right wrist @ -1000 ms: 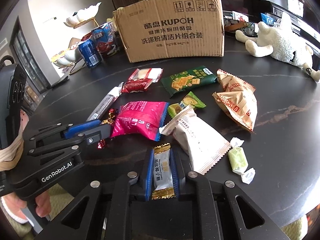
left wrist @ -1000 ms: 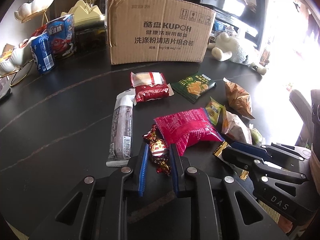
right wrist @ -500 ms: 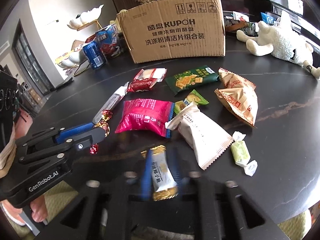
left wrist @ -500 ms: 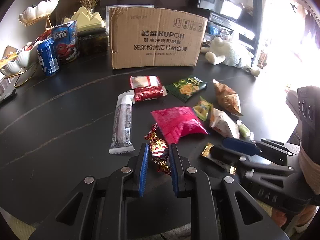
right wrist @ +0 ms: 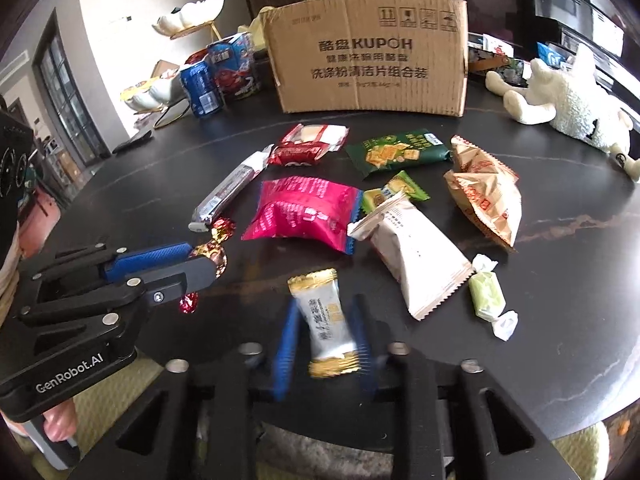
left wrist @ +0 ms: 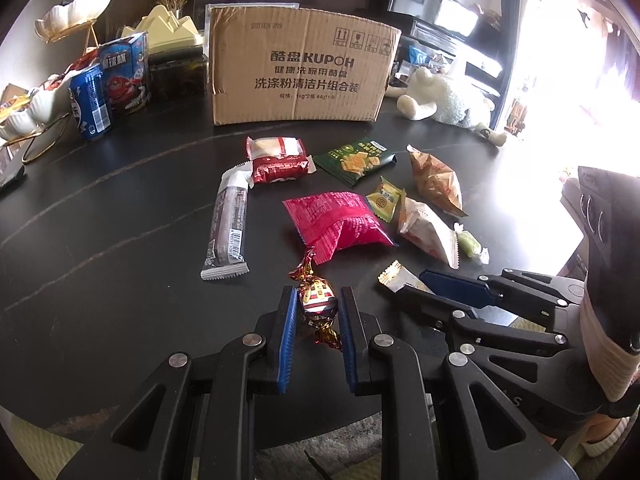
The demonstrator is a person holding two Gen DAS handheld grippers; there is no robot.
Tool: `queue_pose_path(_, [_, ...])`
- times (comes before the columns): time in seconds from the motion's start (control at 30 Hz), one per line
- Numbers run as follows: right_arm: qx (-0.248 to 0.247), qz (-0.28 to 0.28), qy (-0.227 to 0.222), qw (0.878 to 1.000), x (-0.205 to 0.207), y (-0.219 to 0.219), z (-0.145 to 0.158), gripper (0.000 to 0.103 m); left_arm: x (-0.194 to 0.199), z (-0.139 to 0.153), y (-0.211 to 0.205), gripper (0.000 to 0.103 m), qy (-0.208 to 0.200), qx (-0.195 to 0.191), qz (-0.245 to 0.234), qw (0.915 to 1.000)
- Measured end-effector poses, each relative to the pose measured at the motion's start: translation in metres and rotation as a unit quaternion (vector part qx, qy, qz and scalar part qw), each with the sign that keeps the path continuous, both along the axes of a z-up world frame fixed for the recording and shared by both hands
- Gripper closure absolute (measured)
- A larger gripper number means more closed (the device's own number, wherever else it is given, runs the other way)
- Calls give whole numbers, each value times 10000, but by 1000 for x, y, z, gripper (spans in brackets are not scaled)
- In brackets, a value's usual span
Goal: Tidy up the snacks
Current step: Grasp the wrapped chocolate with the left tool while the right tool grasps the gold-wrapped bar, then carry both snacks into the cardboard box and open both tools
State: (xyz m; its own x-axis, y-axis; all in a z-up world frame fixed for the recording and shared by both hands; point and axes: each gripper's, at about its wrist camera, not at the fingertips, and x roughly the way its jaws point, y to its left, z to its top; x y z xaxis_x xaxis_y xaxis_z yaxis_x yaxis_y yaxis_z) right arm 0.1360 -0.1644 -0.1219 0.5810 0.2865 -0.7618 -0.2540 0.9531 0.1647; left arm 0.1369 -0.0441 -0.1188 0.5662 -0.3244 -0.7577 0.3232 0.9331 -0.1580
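Observation:
My left gripper [left wrist: 318,300] is shut on a red-and-gold foil candy [left wrist: 317,300], lifted above the black table [left wrist: 100,240]; it also shows in the right wrist view [right wrist: 210,254]. My right gripper [right wrist: 326,322] is shut on a white-and-gold snack packet [right wrist: 326,316], which tilts between the blurred blue pads; its end shows in the left wrist view [left wrist: 394,276]. Loose snacks lie ahead: a pink bag [left wrist: 340,226], a long grey bar [left wrist: 228,220], a red-and-white pack [left wrist: 278,160], a green cracker pack [left wrist: 356,160] and a white pouch [right wrist: 412,252].
An open cardboard box [left wrist: 300,68] stands at the back of the table. A blue can [left wrist: 90,102], a blue carton [left wrist: 124,74] and white dishes on gold stands are at the back left. A plush lamb [right wrist: 572,104] lies at the back right. A green candy [right wrist: 486,294] lies right.
Both grippers have lifted and pulled back from the snack pile, each holding its item. The white-and-gold packet has tilted in the right gripper.

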Motion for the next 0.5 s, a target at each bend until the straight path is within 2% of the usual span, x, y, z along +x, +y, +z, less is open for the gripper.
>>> queue_pose_path(0.1, [-32,10,-9,10000,-1,2,0,83,-1,2,0,82,-28,4,-10,10000])
queue_pose_path(0.27, [40,-12,-82,10000,-3,1,6,83,-3,7,-1,82,-103,19,-38,9999])
queue_pose_path(0.5, [138,-36,-243,9996,-2,-1,29,83,0,26,-3,82,-340,98,-61,9994])
